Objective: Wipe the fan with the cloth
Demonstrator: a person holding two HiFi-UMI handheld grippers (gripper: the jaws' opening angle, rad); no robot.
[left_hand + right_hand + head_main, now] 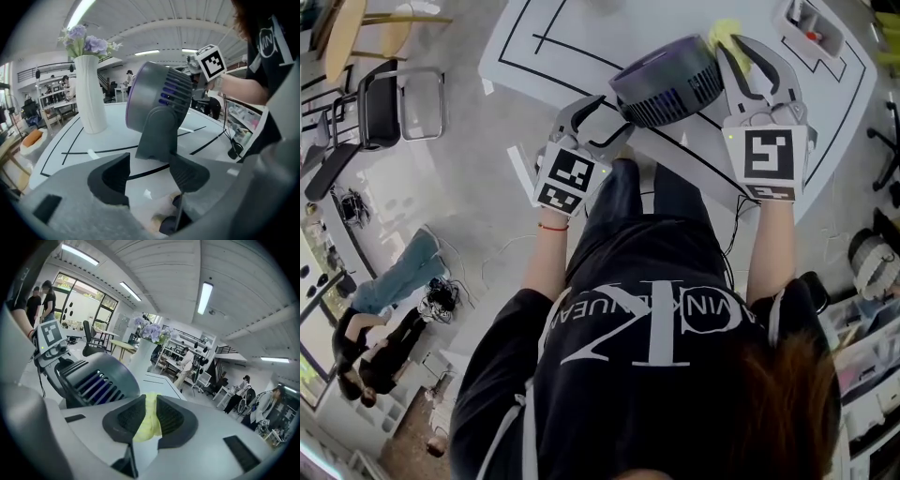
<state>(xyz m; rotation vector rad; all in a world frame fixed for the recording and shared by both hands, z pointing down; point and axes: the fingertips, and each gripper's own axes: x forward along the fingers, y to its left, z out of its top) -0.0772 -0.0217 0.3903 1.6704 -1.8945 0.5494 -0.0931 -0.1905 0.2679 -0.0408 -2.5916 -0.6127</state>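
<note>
Right hand-held gripper [149, 420] pinches the limp, light yellow cloth [724, 36]. Left hand-held gripper [150, 176] stands wide and empty before the dark grey round plastic fan [666, 84] at the white surface's [609, 28] near edge. It seems light and tippy, so I would hold its stiff stand [157, 136].

beyond the left gripper [150, 174] a white vase [89, 93] of purple flowers [89, 42] stands on the white, black-lined surface [61, 140]; strip lights [79, 14] line the ribbed ceiling [187, 28] overhead.
</note>
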